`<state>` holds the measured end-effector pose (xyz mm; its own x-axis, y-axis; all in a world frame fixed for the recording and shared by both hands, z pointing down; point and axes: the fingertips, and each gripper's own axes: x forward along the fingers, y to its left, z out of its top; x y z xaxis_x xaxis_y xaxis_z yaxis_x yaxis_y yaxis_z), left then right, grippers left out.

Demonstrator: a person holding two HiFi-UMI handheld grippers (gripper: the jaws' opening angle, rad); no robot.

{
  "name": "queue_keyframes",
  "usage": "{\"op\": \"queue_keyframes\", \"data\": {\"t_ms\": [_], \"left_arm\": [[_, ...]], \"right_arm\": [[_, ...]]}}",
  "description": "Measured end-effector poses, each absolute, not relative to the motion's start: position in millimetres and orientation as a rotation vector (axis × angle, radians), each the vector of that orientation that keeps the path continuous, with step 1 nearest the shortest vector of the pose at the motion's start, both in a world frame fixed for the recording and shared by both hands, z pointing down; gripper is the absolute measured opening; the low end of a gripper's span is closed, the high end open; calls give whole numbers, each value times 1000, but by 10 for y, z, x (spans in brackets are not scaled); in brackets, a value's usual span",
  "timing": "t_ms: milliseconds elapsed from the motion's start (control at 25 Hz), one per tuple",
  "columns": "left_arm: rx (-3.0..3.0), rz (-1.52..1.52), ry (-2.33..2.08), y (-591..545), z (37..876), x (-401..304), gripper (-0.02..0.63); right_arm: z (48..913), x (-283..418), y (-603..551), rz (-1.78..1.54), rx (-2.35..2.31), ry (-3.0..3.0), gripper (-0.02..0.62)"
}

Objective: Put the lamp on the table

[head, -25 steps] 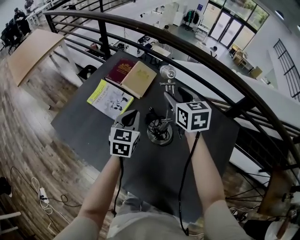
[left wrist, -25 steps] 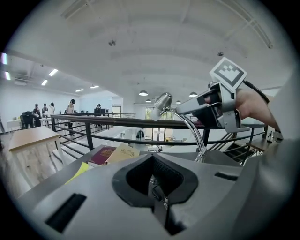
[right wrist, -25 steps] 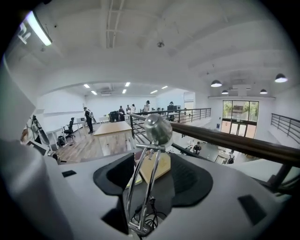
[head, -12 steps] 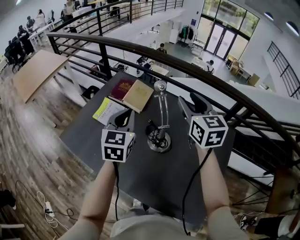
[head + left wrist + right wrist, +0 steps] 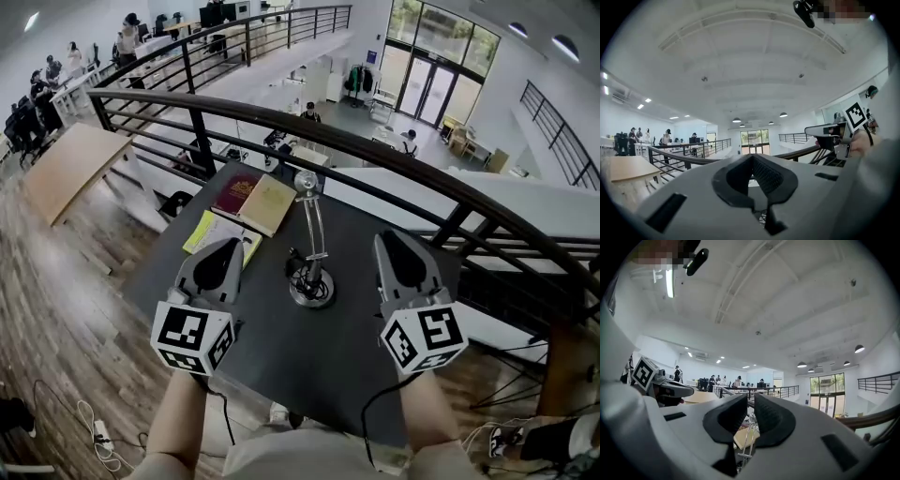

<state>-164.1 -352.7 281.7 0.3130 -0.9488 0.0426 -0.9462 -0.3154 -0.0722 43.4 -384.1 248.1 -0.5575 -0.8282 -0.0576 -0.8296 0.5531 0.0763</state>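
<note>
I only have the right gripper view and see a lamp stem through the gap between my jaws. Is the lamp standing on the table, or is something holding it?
Observer: The head view shows the lamp upright on its round base on the dark table, with neither gripper touching it.
Operator: Is the left gripper holding anything?
Observer: No. The left gripper, left of the lamp, has its jaws together on nothing.
Operator: How does my gripper sit relative to the lamp?
Observer: The right gripper, whose jaws have just been closing to a narrow empty gap, is off to the lamp's right, apart from it.
</note>
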Motion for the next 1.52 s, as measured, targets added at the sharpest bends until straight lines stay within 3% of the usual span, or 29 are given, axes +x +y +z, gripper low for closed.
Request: {"op": "queue_keyframes", "data": {"t_ms": [280, 920, 1520], "left_arm": [[-2556, -30, 1751, -2968, 2908, -1418, 5], [-2556, 35, 1719, -2190, 3434, -1000, 5], [-2548, 31, 1766, -2168, 3400, -1023, 5]], "right_arm": [[2584, 383, -3265, 219, -1393, 2773, 2], [3367, 366, -2413, 72, -1384, 2794, 2], [3387, 364, -2442, 127, -1345, 2860, -2]]}}
